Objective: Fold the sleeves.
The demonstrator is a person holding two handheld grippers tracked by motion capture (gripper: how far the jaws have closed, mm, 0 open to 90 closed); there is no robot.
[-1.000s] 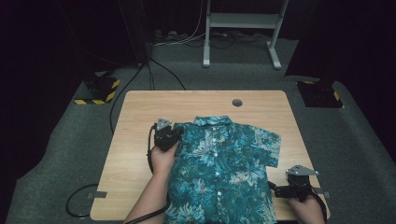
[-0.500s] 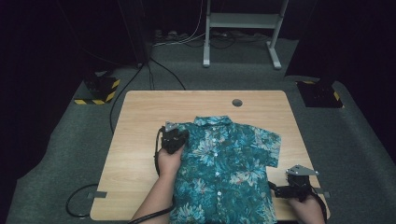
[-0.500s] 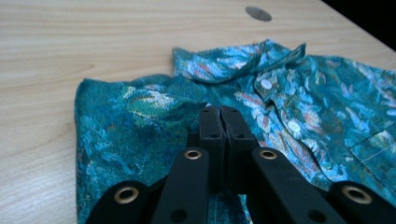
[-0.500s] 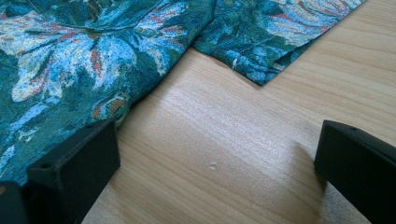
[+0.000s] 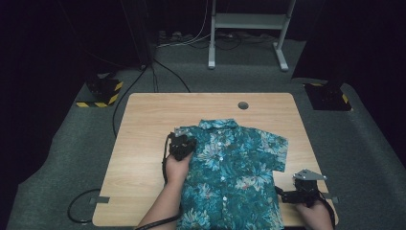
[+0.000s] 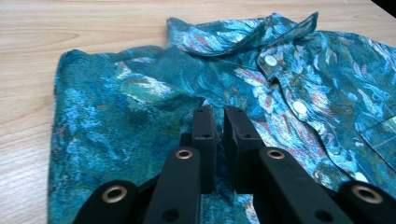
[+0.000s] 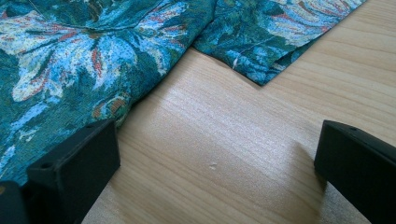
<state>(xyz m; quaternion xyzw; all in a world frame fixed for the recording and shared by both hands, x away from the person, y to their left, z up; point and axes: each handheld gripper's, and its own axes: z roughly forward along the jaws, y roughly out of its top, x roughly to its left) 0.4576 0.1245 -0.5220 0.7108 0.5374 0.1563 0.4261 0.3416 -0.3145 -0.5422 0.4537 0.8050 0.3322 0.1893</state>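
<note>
Teal floral shirt [image 5: 234, 177] lies buttoned, face up on the wooden table [image 5: 143, 143], collar pointing away from the person. Left gripper [image 6: 217, 119] sits over the folded-in left sleeve [image 6: 116, 121]; jaws nearly together, just starting to part, narrow gap, no cloth visibly pinched. Right gripper [image 7: 210, 154] rests on bare wood just beside the shirt's right edge, jaws spread wide, nothing between them.

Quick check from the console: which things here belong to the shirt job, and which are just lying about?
In the job:
- floral button-up shirt, flat on the wooden table
- left claw, jaws nearly together over the folded-in sleeve, just easing apart
- right claw, open beside the shirt's edge

Lying about:
- metal stand on the floor
- striped floor blocks
- loose cables
</note>
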